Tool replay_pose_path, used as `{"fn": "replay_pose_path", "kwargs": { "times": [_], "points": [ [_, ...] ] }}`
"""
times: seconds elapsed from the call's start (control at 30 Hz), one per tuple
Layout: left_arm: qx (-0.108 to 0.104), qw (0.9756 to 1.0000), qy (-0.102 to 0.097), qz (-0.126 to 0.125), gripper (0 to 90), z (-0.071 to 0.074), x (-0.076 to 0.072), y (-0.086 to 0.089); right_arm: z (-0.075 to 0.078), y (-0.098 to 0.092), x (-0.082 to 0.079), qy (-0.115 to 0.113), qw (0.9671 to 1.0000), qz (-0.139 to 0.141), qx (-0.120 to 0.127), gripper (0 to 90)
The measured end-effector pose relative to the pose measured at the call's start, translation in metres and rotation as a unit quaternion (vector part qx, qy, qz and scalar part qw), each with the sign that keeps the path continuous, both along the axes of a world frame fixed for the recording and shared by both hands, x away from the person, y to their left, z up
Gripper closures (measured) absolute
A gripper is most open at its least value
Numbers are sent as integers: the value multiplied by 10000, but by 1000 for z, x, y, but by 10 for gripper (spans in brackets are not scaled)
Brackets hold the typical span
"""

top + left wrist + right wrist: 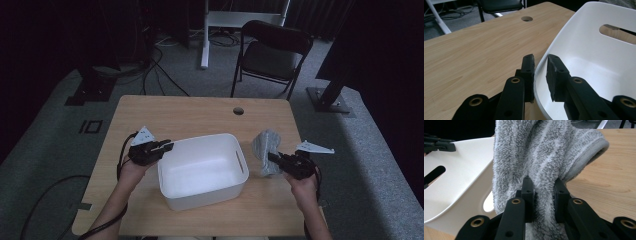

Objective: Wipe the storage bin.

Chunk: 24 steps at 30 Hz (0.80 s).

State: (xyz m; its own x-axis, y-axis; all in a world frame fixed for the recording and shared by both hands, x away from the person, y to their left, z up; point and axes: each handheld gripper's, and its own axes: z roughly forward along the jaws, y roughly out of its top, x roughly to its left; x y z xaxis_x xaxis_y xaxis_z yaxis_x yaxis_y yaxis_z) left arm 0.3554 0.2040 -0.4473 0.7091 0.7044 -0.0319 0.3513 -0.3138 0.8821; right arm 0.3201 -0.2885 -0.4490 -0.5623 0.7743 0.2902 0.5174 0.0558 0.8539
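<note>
High view: right hand-held gripper point(272, 158) clamps a grey towel point(266, 146), held up just beside the right wall of the white tub point(200, 192), which lies to its left at bench point(165, 112) centre. Left hand-held gripper point(167, 146) straddles the tub's left rim, jaws near it, grip uncertain. Judged next: carry the towel leftward over the rim; the handle-slotted wall stands between.

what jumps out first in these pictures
A white plastic tub sits mid-table on the light wooden table. The left hand-held gripper straddles its near rim, one jaw outside, one inside. Right of the tub, the right hand-held gripper pinches a fluffy grey towel.
</note>
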Motion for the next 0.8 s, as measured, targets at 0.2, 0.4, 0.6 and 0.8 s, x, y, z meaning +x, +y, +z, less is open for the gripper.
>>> {"fn": "replay_pose_path", "kwargs": {
  "times": [0.2, 0.4, 0.6, 0.8],
  "points": [
    [-22, 9998, 15, 181, 778, 0, -4, 0, 1, -2, 0, -14, 10000, -24, 19, 762],
    [-101, 9992, -30, 392, 810, -2, -9, 4, 1, -3, 0, -7, 10000, -56, 33, 762],
    [-131, 9980, -3, 615, 839, -2, -13, 5, 1, -3, 0, -19, 10000, -55, 27, 762],
    [-64, 9965, 69, 831, 838, 0, -20, 1, 2, -3, 0, -29, 10000, -57, 33, 762]
  ]
}}
